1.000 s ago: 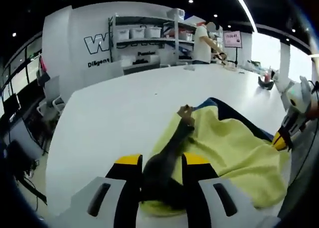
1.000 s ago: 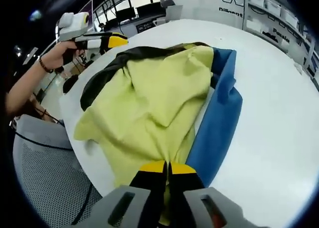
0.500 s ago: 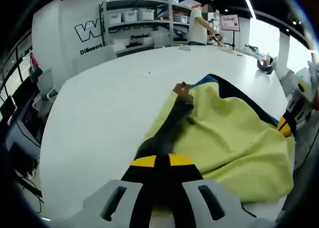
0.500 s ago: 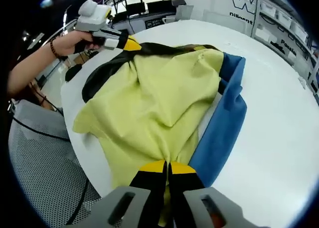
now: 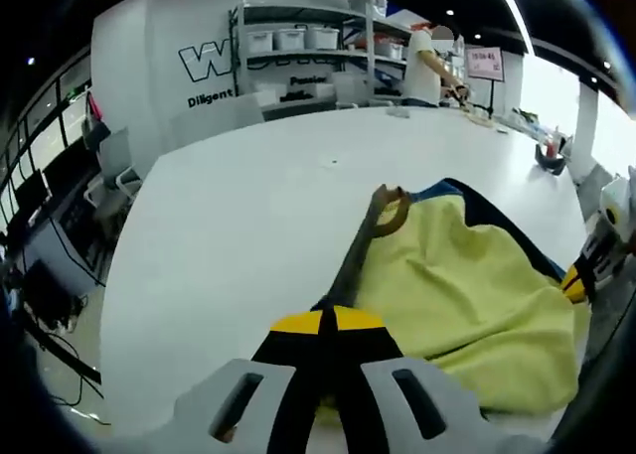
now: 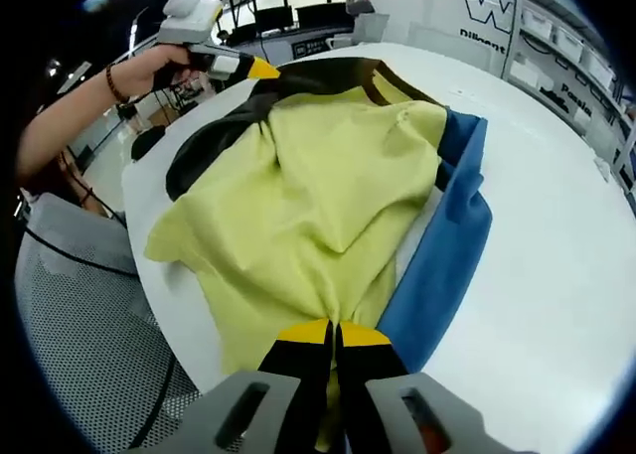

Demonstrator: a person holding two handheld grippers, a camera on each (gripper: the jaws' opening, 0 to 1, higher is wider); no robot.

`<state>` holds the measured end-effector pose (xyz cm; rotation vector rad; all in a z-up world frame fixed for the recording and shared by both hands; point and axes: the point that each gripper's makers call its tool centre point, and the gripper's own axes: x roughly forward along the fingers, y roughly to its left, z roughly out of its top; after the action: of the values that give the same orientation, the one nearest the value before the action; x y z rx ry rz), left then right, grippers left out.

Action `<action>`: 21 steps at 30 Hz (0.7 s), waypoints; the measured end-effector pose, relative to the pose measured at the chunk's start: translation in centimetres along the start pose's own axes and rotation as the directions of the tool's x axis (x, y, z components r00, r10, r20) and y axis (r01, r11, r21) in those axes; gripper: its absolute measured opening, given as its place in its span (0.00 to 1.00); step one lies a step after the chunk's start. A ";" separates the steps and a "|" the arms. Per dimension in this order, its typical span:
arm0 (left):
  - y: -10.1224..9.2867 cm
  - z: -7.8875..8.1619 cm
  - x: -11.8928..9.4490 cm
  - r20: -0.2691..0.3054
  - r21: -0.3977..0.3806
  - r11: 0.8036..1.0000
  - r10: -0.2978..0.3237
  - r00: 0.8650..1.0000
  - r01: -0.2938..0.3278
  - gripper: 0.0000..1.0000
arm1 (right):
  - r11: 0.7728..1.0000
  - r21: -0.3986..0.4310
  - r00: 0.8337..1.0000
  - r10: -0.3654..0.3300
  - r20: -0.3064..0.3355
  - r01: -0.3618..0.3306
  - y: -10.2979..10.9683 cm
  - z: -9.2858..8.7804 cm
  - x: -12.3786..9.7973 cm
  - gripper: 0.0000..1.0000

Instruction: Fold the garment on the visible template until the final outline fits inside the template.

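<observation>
A yellow garment with a black part lies crumpled near the edge of the white table. A blue layer shows under its right side; I cannot tell whether it is the template or part of the garment. My right gripper is shut on the yellow hem at the near edge. My left gripper is shut on the dark strip, which stretches taut away from it beside the yellow cloth. That same left gripper appears at the garment's far left corner, held by a hand. The right gripper shows at the cloth's right edge.
A grey mesh chair stands just off the table's edge beside the garment. Broad bare tabletop spreads beyond the cloth. Shelves with bins and a standing person are at the far end, with small items on the table there.
My left gripper, open around the dark strip a second ago, has shut on it and pulled it taut. The right gripper has kept its hold on the yellow hem.
</observation>
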<state>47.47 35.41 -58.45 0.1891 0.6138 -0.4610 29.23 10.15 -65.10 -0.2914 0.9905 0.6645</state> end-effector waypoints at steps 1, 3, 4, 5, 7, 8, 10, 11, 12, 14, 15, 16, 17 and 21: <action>0.5 0.1 0.0 -0.001 -0.007 1.000 0.010 1.000 -0.010 0.00 | 1.000 -0.002 1.000 -0.001 -0.001 0.001 0.0 0.0 0.0 0.00; 1.2 0.2 0.2 -0.001 -0.016 1.000 0.016 1.000 -0.016 0.00 | 1.000 -0.004 1.000 -0.004 -0.003 0.004 0.0 0.0 0.0 0.00; 1.7 0.3 0.4 -0.003 -0.019 1.000 0.021 1.000 -0.021 0.00 | 1.000 -0.006 1.000 -0.006 -0.004 0.006 0.0 0.0 0.0 0.00; 2.1 0.4 0.5 -0.006 -0.020 0.999 0.025 1.000 -0.025 0.00 | 1.000 -0.007 1.000 -0.008 -0.005 0.008 0.0 0.0 0.0 0.00; 3.0 0.3 1.0 -0.018 -0.026 0.999 0.033 0.999 -0.034 0.00 | 1.000 -0.007 1.000 -0.009 -0.002 0.009 0.0 0.0 0.0 0.00; 3.5 0.3 1.4 -0.028 -0.021 0.999 0.036 0.999 -0.036 0.00 | 1.000 -0.007 1.000 -0.009 0.000 0.009 0.0 0.0 0.0 0.00; 4.0 0.2 1.7 -0.040 -0.015 0.999 0.041 0.998 -0.041 0.00 | 1.000 -0.006 1.000 -0.009 0.003 0.009 0.0 0.0 0.0 0.00; 4.4 0.1 2.0 -0.050 -0.009 0.999 0.042 0.998 -0.042 0.00 | 1.000 -0.004 1.000 -0.010 0.003 0.010 -0.1 0.0 0.0 0.00; 4.7 0.1 2.3 -0.061 -0.008 0.999 0.040 0.997 -0.041 0.00 | 1.000 -0.002 1.000 -0.012 0.003 0.012 -0.1 0.0 0.0 0.00; 5.3 0.0 2.8 -0.075 0.010 0.999 0.040 0.996 -0.039 0.00 | 1.000 -0.007 1.000 -0.014 0.002 0.014 -0.1 0.0 0.0 0.00; 5.7 0.0 3.1 -0.087 0.021 0.999 0.044 0.995 -0.042 0.00 | 1.000 -0.011 1.000 -0.017 0.005 0.017 0.0 0.0 0.0 0.00; 6.0 -0.1 3.3 -0.097 0.026 0.999 0.046 0.994 -0.043 0.00 | 1.000 -0.015 1.000 -0.019 0.007 0.019 0.0 -0.1 0.0 0.00; 6.1 -0.1 3.4 -0.099 0.029 0.999 0.047 0.994 -0.044 0.00 | 1.000 -0.023 1.000 -0.018 0.010 0.019 0.0 -0.1 0.0 0.00; 7.6 -0.4 4.2 -0.128 0.040 0.998 0.058 0.990 -0.053 0.00 | 0.999 0.035 1.000 -0.003 0.020 0.002 -0.2 -0.1 -0.1 0.00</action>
<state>53.84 40.69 -61.04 0.2712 0.7251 -0.4087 29.26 9.95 -65.07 -0.2548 0.9814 0.6457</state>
